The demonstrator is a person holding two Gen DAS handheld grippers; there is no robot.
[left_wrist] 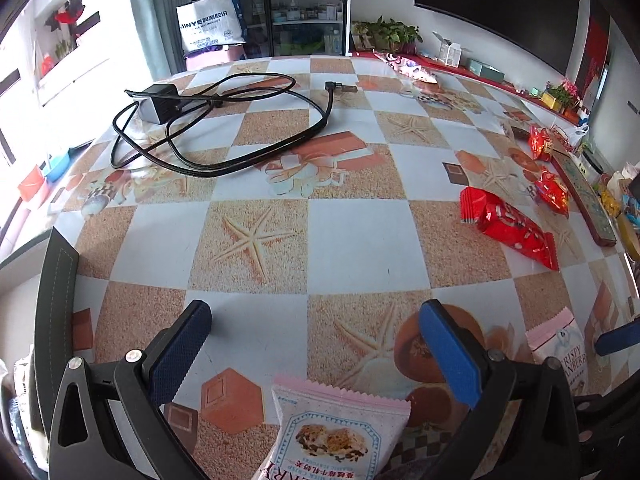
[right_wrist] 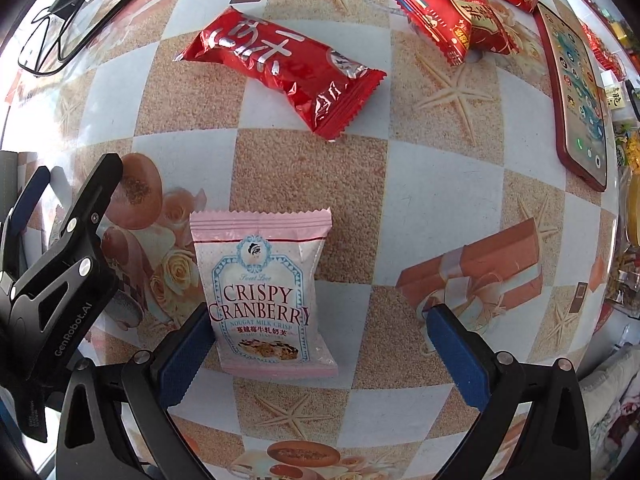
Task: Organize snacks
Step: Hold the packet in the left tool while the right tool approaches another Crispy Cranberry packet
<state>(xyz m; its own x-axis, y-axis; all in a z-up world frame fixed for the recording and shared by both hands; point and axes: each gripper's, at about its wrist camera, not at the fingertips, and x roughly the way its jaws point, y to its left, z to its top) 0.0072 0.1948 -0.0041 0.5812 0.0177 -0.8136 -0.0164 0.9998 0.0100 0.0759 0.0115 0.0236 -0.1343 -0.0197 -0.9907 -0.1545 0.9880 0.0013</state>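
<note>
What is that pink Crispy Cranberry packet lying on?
The pink packet lies flat on the checkered tablecloth, across a sandy square and a white one. The open right gripper straddles its lower end. Whatever is printed on the cloth directly beneath it is covered.

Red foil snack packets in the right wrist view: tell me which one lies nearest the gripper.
The long red foil packet with silver lettering, directly beyond the pink cranberry nougat packet; the two smaller red packets lie farther back.

— Lying between the spread fingers of the right gripper (right_wrist: 320, 344): a pink cranberry nougat packet (right_wrist: 264, 292), touching the left pad.
— And beyond?
— Resting on the checkered tablecloth (right_wrist: 440, 184): a long red snack bar (right_wrist: 280, 68), two smaller red packets (right_wrist: 460, 24), a phone (right_wrist: 576, 92) far right.
</note>
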